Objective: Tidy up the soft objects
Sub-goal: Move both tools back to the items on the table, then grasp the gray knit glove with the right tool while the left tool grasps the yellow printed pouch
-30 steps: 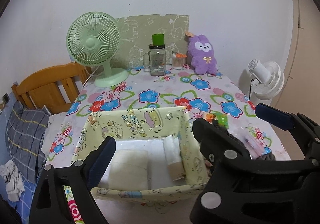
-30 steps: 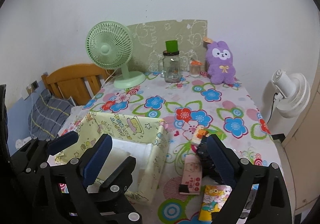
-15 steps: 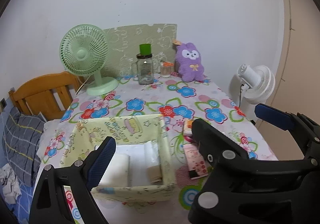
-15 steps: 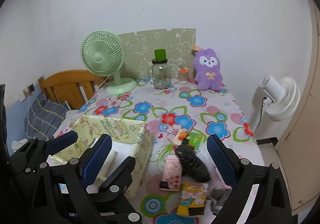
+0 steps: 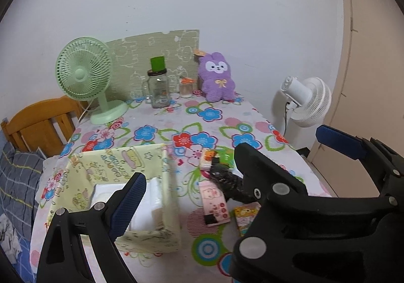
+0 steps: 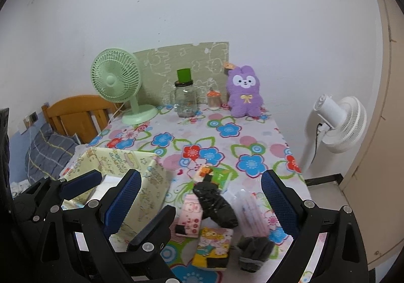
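A yellow cartoon-print fabric box point(image 5: 118, 159) sits at the table's front left and holds folded white cloths point(image 5: 154, 197). To its right lie a black rolled item point(image 6: 214, 203), a pink packet point(image 6: 189, 218), a yellow cartoon packet point(image 6: 213, 245), a grey knitted piece point(image 6: 255, 250), a clear plastic packet point(image 6: 250, 209) and a green packet point(image 6: 221, 177). A purple plush rabbit point(image 6: 243, 93) sits at the back. My left gripper point(image 5: 229, 154) hangs open above the box's near right corner. My right gripper point(image 6: 200, 174) is open above the loose items, holding nothing.
A green desk fan point(image 5: 84, 81), a glass jar with a green lid point(image 5: 157, 88) and a small bottle point(image 5: 186, 86) stand along the back wall. A white floor fan point(image 6: 338, 124) is right of the table. A wooden headboard point(image 5: 38, 124) and checked bedding point(image 5: 17, 182) lie left.
Both grippers have drawn back and shifted right. The box now sits further left in both views, and the loose packets and grey piece have come into sight.
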`<act>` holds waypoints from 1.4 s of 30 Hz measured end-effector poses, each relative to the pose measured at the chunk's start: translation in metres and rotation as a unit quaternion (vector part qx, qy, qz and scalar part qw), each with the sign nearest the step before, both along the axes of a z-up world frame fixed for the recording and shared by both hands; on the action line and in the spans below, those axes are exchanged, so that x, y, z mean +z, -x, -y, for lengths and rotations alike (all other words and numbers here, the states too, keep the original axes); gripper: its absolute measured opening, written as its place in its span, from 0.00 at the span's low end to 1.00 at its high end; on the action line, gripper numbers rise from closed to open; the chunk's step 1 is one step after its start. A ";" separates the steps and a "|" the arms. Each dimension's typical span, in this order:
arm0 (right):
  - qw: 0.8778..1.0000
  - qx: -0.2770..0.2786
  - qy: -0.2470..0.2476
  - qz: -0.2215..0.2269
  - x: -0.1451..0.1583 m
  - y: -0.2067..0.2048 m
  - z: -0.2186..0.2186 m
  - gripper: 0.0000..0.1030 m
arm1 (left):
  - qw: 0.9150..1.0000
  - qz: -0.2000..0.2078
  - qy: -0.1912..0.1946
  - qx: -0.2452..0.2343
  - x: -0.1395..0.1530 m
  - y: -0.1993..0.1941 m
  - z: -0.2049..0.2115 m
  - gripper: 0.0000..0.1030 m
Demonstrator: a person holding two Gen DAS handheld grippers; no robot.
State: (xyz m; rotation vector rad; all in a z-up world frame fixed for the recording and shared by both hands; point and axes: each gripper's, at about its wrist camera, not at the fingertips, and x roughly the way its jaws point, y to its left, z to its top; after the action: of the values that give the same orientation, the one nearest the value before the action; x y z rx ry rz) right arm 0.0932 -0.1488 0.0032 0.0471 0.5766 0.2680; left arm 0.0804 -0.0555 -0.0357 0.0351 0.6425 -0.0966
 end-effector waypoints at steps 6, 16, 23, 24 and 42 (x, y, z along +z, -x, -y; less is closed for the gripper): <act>1.000 -0.016 0.000 0.002 -0.006 0.004 0.021 0.95 | 1.000 -0.002 0.003 -0.014 -0.006 0.001 0.020 0.92; 0.999 -0.043 -0.008 0.011 -0.024 0.010 0.045 0.95 | 0.999 -0.007 -0.003 -0.034 -0.023 -0.001 0.042 0.92; 0.999 -0.049 -0.021 0.000 -0.052 0.010 0.058 0.94 | 0.999 -0.021 -0.010 -0.044 -0.049 -0.007 0.050 0.92; 0.999 -0.051 -0.018 -0.002 -0.055 0.010 0.058 0.94 | 0.999 -0.024 -0.012 -0.046 -0.052 -0.008 0.051 0.92; 0.992 -0.063 -0.037 -0.102 -0.124 -0.009 0.069 0.82 | 0.992 -0.105 -0.030 -0.057 -0.108 -0.027 0.055 0.89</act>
State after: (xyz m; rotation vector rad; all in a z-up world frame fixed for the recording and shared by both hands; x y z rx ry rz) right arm 0.1023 -0.2177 -0.1209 0.1846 0.7627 0.1623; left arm 0.1072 -0.1100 -0.1441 0.1199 0.8543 -0.1930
